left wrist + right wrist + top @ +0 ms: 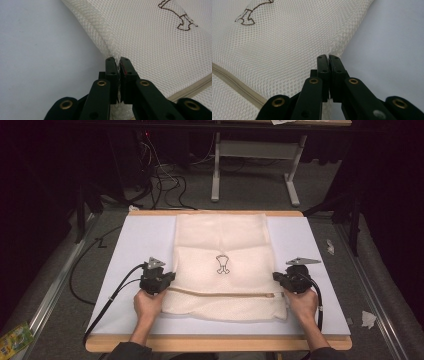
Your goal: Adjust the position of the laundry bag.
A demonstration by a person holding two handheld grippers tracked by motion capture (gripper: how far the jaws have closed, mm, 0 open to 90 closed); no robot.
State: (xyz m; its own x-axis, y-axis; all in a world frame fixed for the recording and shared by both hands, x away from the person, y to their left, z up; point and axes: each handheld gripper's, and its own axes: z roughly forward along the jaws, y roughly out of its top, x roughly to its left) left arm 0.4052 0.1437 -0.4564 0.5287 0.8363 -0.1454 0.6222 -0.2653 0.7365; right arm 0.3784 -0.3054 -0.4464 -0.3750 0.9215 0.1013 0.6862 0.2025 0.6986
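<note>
A cream mesh laundry bag (222,250) lies flat on a white board, with a small dark printed mark (222,264) at its middle and a beige zipper (220,294) across its near part. My left gripper (171,276) is shut on the bag's left edge. In the left gripper view the jaws (117,62) pinch the thick seam (100,32) between them. My right gripper (276,276) is shut on the bag's right edge; the right gripper view has its jaws (328,60) closed on the mesh border (287,47). A hand holds each gripper.
The white board (140,240) rests on a wooden tabletop (210,344). Bare board lies to both sides of the bag. Black cables (100,310) trail from the left gripper over the board's edge. Beyond the table are floor cables (165,185) and a grey table frame (255,165).
</note>
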